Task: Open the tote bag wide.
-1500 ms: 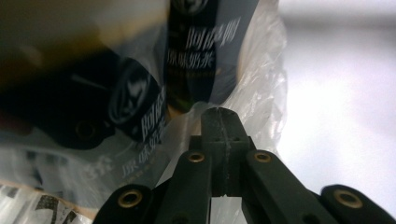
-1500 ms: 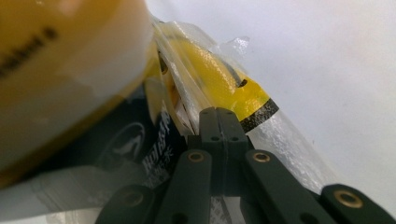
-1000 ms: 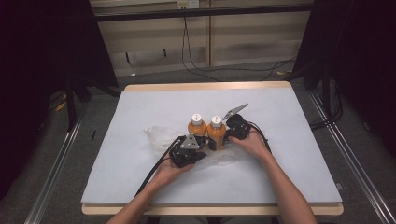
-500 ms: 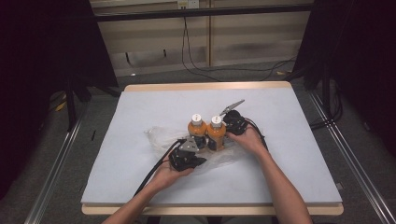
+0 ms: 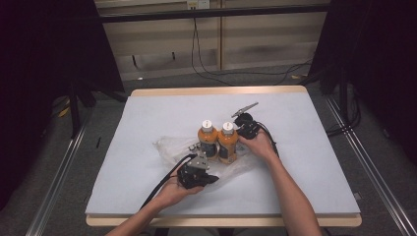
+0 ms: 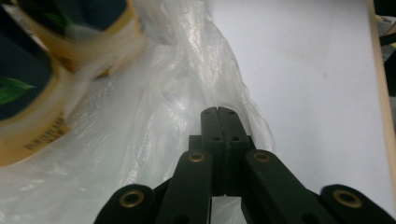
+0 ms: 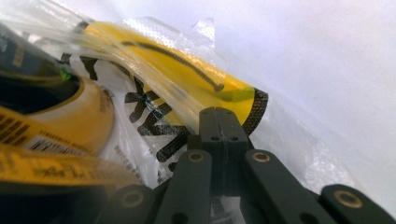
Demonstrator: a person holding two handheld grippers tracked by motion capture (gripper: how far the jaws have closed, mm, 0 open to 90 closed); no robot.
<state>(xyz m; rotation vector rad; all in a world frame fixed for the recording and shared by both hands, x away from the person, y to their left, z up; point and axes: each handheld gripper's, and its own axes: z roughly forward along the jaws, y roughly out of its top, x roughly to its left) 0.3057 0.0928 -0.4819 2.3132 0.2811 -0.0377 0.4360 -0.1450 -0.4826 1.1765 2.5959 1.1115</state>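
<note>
Two orange drink bottles [image 5: 217,141] stood side by side in the middle of the tabletop [image 5: 147,123], on top of a clear plastic bag [image 5: 172,147]. The bag lay crumpled around their bottoms.

The left gripper [image 5: 194,173] had slid back toward the person since a moment before, and it was now farther from the bottles. Its fingers [image 6: 218,122] were pressed tight together, with a fold of the thin bag pinched between them. The bag was stretched out toward the near edge.

The right gripper [image 5: 244,129] stayed just beside the right bottle. Its fingers [image 7: 219,123] were closed too, and they seemed to hold the bag's edge where yellow and black print showed.

This looked like the bag's mouth being pulled wide. Next the sides probably needed lifting up around the bottles. The bag was thin, so a hard tug could tear it or tip a bottle over.
</note>
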